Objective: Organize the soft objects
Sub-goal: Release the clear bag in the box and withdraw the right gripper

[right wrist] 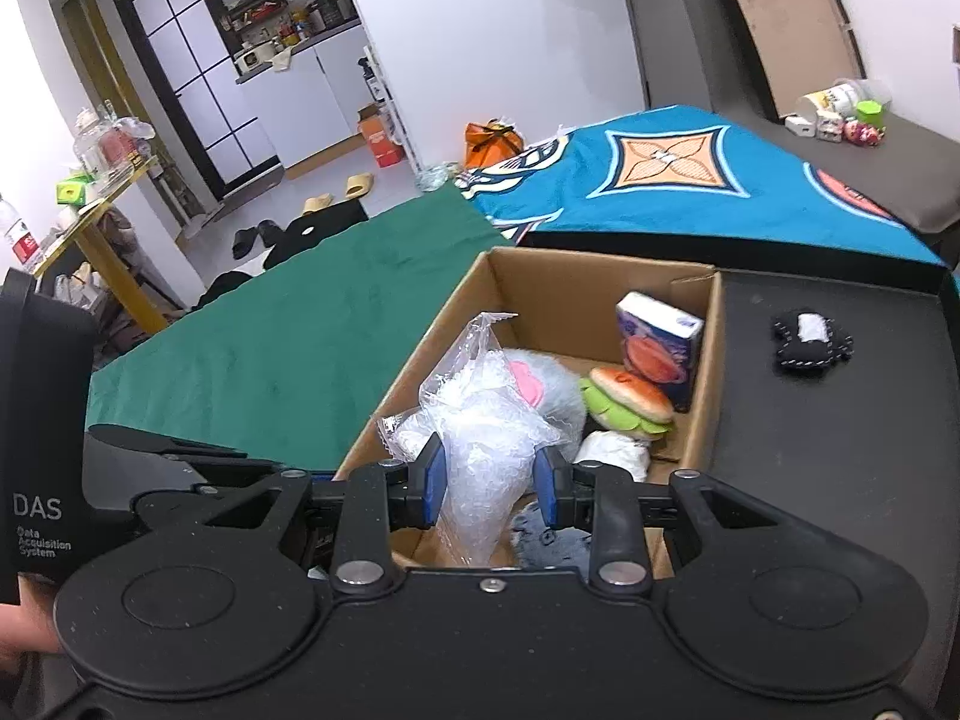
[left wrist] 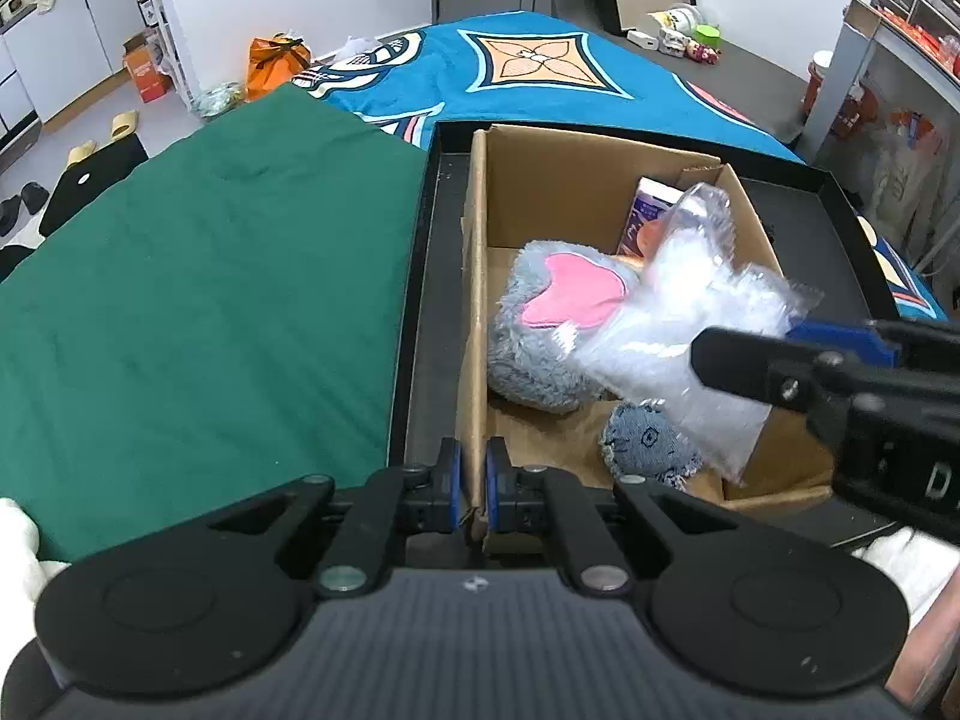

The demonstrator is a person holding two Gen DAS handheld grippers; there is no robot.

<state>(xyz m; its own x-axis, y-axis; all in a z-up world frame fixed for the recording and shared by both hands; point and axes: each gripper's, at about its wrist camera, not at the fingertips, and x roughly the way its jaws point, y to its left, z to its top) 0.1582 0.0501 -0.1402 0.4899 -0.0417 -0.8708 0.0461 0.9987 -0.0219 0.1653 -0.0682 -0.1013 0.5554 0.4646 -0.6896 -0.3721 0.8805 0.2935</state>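
My left gripper (left wrist: 474, 483) pinches the box (left wrist: 477, 300) wall, right gripper (right wrist: 489, 477) squeezing the bag (right wrist: 480, 438); slippery plastic could slide free.

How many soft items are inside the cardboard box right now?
5 visible: grey-pink plush at the left wall, burger toy beside the tissue pack, blue plush and white bundle near the front. Others may be hidden under the held plastic bag.

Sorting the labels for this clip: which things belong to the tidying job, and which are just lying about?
Job: cardboard box, clear plastic bag, grey plush, burger toy, black soft toy.
Lying about: slippers, orange bag.
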